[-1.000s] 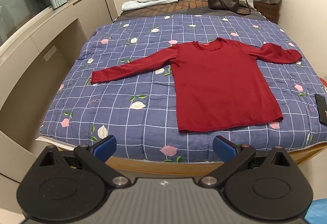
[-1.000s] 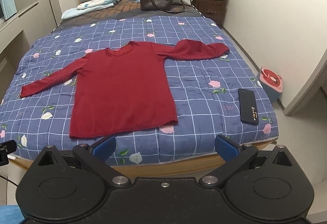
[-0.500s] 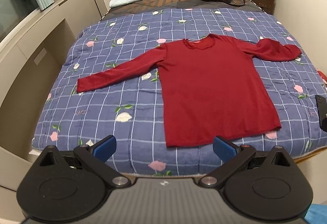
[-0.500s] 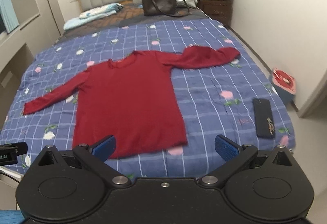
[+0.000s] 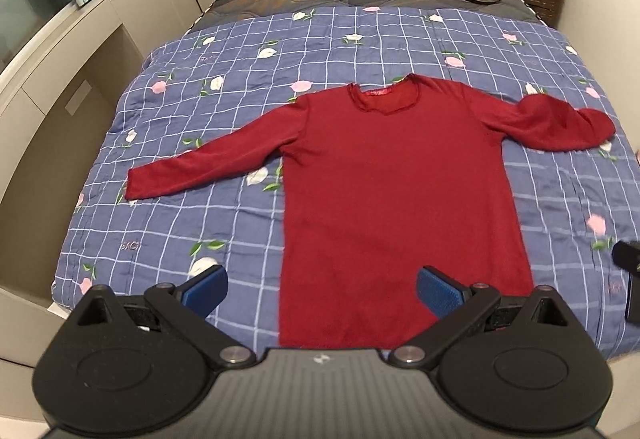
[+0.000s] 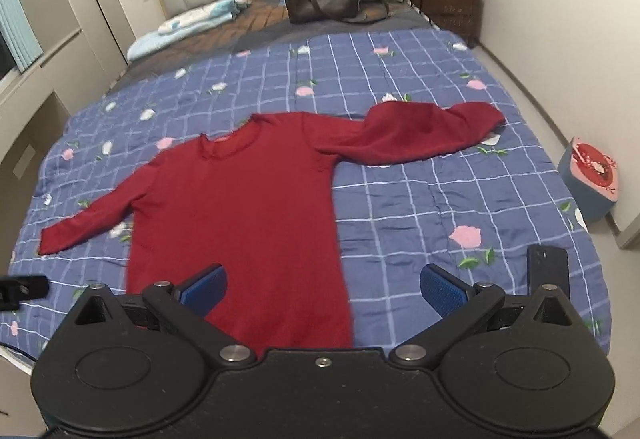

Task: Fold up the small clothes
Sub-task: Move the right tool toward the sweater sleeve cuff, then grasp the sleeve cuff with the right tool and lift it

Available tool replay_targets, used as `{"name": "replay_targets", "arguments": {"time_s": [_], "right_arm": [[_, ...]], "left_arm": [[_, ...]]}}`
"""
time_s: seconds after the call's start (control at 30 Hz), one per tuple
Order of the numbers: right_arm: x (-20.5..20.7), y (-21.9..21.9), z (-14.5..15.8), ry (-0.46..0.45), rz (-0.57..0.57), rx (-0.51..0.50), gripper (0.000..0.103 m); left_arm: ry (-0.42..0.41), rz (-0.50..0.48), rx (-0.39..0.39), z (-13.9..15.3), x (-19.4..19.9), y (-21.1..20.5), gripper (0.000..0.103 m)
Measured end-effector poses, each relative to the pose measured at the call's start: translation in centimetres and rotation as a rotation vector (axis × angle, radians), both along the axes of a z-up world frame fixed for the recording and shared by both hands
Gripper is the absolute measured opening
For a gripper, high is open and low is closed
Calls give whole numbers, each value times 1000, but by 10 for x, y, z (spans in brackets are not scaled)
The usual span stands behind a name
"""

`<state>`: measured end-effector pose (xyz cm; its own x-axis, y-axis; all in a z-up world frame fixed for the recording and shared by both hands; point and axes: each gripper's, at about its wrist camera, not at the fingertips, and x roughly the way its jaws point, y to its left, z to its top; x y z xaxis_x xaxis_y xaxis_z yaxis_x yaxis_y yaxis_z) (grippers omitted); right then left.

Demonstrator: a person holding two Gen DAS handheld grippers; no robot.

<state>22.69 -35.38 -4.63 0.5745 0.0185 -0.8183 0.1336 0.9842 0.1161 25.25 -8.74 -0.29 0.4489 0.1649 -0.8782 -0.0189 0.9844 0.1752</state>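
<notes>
Now we have come in over the foot of the bed (image 5: 168, 207): a second ago both views took in the bed frame and the floor below it, and those have dropped out of sight, while the shirt (image 5: 392, 191) fills far more of each view. It has not shifted. It lies flat and face up on the quilt, collar toward the headboard, hem at the near edge of the bed. One sleeve stretches straight out toward the window side of the shirt; the other, toward the wall side, is bunched and doubled on itself.

Our left gripper (image 5: 322, 286) hangs above the hem with its fingers (image 5: 204, 285) spread wide and nothing between them. Our right gripper (image 6: 323, 285) is likewise wide and empty, above the hem's wall-side corner. A phone (image 6: 548, 271) lies on the quilt beside the shirt, toward the wall.

We judge that no fold has begun; the approach has simply closed, so the first grasp is now within reach. The crumpled sleeve will likely need straightening before it folds cleanly.
</notes>
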Motion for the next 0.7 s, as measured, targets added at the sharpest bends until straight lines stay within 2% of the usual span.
{"name": "replay_targets", "arguments": {"time_s": [0.13,0.33,0.5,0.7], "right_arm": [[36,-40,-26,44,-5,-3,103],[88,-119,-59,87,-90,38,103],[140,-187,-87,65,-165,91,103],[203,-271,-127,31,-304,230,102]], "left_arm": [[15,30,15,-2,31,-23,103],[26,51,-1,-9,71,-61,103],[65,47,-11,-24,102,-93,103],[82,37,-3,-39,138,-127,103]]}}
